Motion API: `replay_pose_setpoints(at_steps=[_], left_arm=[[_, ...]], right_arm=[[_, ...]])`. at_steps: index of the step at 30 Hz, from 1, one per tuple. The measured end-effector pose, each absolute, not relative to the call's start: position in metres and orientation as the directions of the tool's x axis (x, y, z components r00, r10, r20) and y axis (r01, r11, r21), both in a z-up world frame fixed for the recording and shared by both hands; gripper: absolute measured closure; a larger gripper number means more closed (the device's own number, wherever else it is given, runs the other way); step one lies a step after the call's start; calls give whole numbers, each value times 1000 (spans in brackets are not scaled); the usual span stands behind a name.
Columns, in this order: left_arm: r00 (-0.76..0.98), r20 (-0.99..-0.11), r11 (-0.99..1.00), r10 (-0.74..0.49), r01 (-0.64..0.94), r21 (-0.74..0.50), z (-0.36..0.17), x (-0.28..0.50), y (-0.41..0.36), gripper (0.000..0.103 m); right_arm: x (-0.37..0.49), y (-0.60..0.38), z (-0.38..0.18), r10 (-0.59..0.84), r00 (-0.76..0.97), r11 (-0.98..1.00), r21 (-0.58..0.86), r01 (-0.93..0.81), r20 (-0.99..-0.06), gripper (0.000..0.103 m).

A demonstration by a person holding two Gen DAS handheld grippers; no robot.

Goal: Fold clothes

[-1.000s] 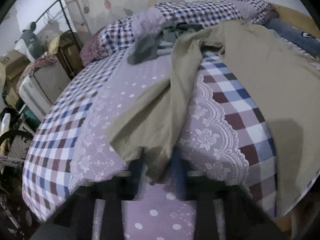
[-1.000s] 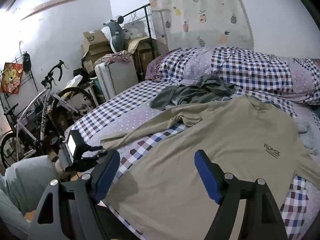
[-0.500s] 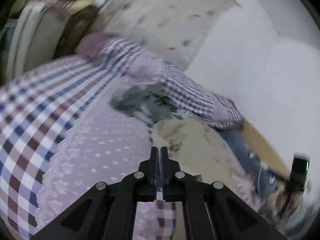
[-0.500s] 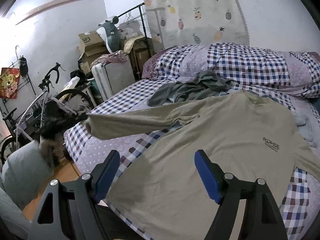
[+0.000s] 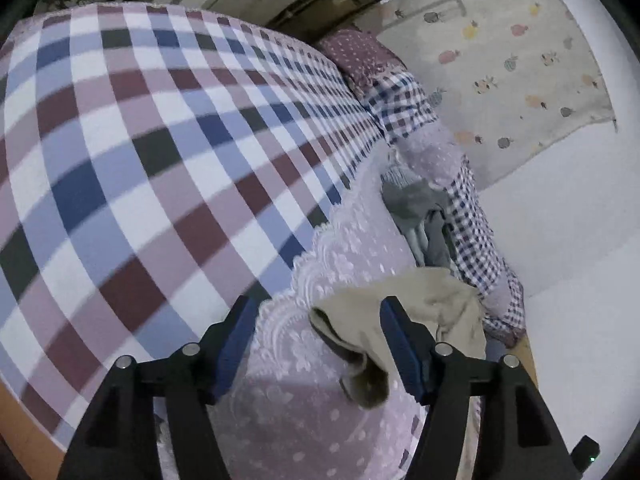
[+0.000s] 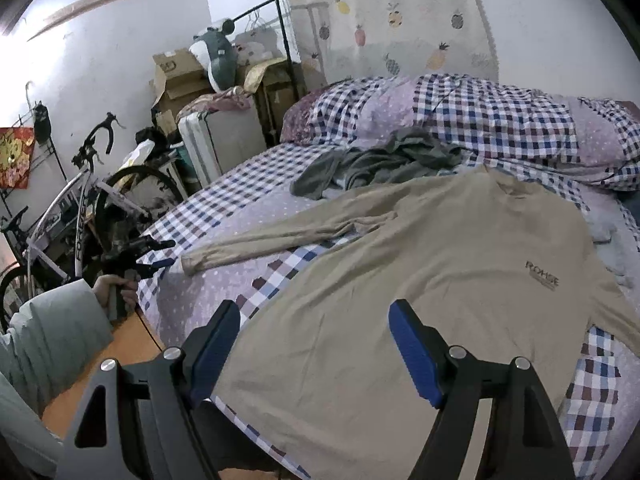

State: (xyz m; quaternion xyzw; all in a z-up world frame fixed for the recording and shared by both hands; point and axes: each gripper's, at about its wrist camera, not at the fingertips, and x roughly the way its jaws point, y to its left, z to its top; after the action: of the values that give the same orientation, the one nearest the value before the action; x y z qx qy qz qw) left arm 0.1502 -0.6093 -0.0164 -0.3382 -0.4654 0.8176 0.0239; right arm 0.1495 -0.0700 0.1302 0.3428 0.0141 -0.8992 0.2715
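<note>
A tan long-sleeve shirt (image 6: 440, 280) lies spread face up on the checked bed (image 6: 224, 200). Its sleeve (image 6: 280, 236) stretches out flat toward the bed's left edge, ending in a cuff (image 6: 192, 262). In the left wrist view that cuff (image 5: 360, 344) lies loose on the sheet between the fingers of my left gripper (image 5: 316, 338), which is open. The right wrist view also shows the left gripper (image 6: 162, 254), held by a hand just off the cuff. My right gripper (image 6: 314, 348) hovers open over the shirt's hem, holding nothing.
A crumpled grey garment (image 6: 380, 160) lies beyond the shirt near the checked duvet (image 6: 500, 120). A bicycle (image 6: 80, 208), boxes and a clothes rack crowd the floor left of the bed. A grey sleeve (image 6: 48, 340) of the person is at lower left.
The left gripper, shut on the sleeve before, drew it out to the left, then opened and let the cuff drop flat on the bed. The right gripper barely moved.
</note>
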Motion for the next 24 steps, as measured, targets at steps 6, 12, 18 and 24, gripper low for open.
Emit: replay_pose_setpoints(at_steps=[6, 12, 18, 24], left_arm=[[-706, -519, -577, 482, 191, -794, -19, 138, -563, 34], [-676, -506, -593, 535, 127, -796, -9, 115, -531, 95], [-753, -281, -353, 594, 70, -933, -7, 141, -561, 102], [-595, -431, -393, 678, 201, -897, -49, 161, -559, 83]], right_arm=[[154, -91, 120, -496, -590, -831, 151, 536, -637, 22], [156, -98, 116, -496, -579, -827, 149, 542, -648, 22], [157, -93, 118, -489, -586, -834, 148, 532, -647, 22], [155, -93, 113, -485, -576, -835, 153, 528, -658, 22]])
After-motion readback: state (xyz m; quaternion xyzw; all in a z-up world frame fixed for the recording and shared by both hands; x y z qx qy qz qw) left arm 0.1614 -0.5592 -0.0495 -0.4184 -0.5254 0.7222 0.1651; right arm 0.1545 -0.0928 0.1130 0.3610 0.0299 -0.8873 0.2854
